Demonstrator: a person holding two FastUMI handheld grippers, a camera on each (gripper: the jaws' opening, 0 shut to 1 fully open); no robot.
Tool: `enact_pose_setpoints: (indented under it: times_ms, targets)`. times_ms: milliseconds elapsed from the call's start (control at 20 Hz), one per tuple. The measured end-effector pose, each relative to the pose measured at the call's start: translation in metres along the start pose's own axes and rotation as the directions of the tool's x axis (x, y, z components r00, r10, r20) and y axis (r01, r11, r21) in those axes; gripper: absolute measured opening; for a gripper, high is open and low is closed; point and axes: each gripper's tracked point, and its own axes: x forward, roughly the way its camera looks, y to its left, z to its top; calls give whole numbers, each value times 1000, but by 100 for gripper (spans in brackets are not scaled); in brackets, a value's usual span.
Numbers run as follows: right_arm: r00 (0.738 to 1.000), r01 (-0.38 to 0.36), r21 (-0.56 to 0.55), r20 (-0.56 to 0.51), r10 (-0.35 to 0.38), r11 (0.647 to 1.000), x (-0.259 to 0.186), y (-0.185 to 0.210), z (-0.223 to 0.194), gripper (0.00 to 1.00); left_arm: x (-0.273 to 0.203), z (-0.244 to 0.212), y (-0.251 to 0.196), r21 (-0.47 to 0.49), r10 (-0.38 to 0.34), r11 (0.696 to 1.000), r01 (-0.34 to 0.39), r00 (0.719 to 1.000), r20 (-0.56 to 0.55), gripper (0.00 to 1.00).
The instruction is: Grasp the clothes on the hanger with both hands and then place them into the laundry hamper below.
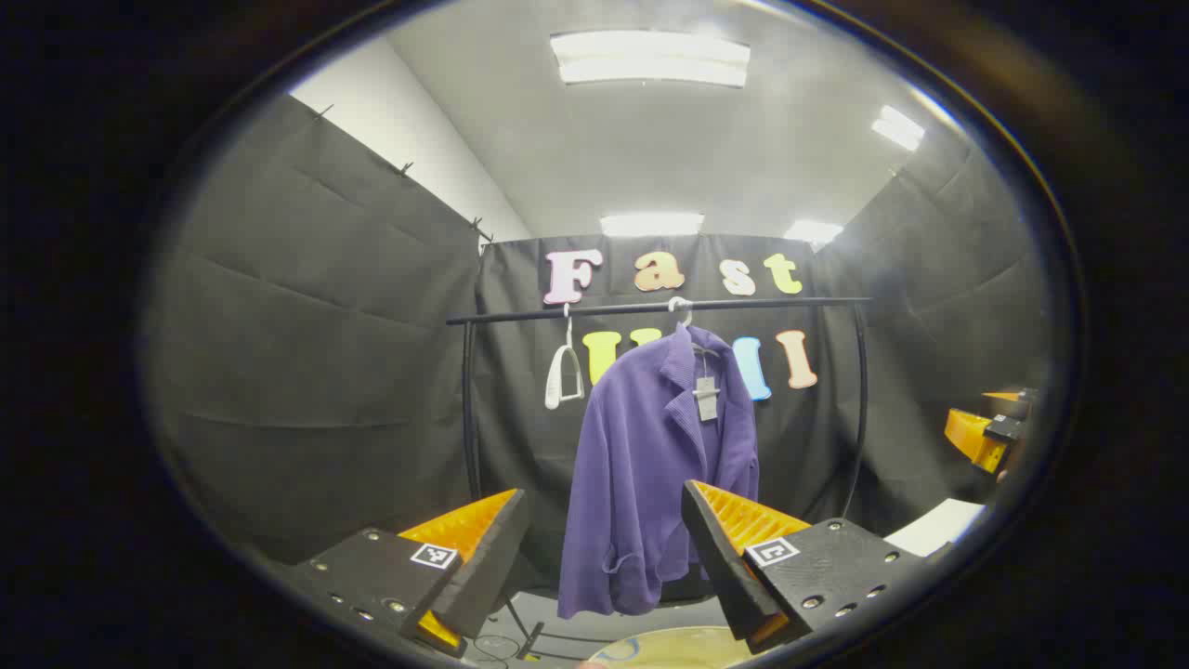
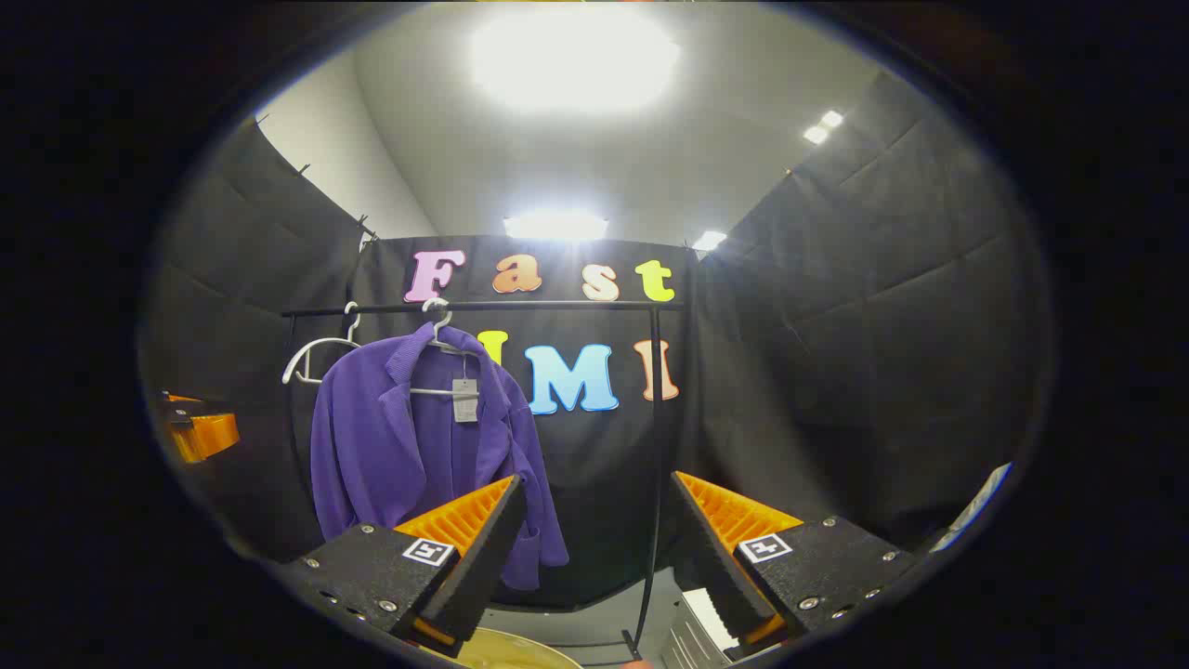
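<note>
Jacket: we see a purple jacket hanging on a white hanger from a black rail, at the centre of the left gripper view; a pale tag dangles at its collar. In the right gripper view the same jacket sits left of centre, its hanger hooked on the rail.

Spare hanger: we find an empty white hanger on the rail just left of the jacket in the left gripper view; in the right gripper view it lies at the jacket's upper left.

Left gripper: our left gripper shows at the bottom of its own view with its fingers spread wide and nothing between them; the jacket's lower half appears in the gap, farther off. We also spot it at the left edge of the right gripper view.

Right gripper: our right gripper stands wide apart at the bottom of its view, holding nothing; the jacket's hem shows behind its left finger. It appears at the right edge of the left gripper view.

Hamper: we make out a pale curved rim at the bottom centre of the left gripper view, below the jacket, and a similar one in the right gripper view; we cannot tell for sure that it is the hamper.
</note>
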Motion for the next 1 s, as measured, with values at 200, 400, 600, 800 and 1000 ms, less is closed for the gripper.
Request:
enact_pose_setpoints:
  times_ms: [200, 400, 600, 800, 1000]
  targets:
    - [1000, 5, 1, -4, -5, 1000, 1, -1, -3, 95, -1, 1, 3, 4, 11, 1000, -11, 1000, 6, 96]
    - [1000, 3, 9, -2, -3, 1000, 2, 1, -2, 95, -2, -2, 6, 1, 21, 1000, -21, 1000, 6, 100]
    - [1000, 1, 7, 1, -1, 1000, 4, 2, -3, 95, -2, -1, 8, 6, 23, 1000, -23, 1000, 8, 100]
    - [1000, 4, 9, -2, -3, 1000, 7, 2, -5, 95, 2, -2, 8, 4, 22, 1000, -22, 1000, 8, 100]
    - [1000, 5, 9, -3, -5, 1000, 18, 2, -4, 95, 10, 1, 6, 26, 24, 999, -24, 1000, 16, 96]
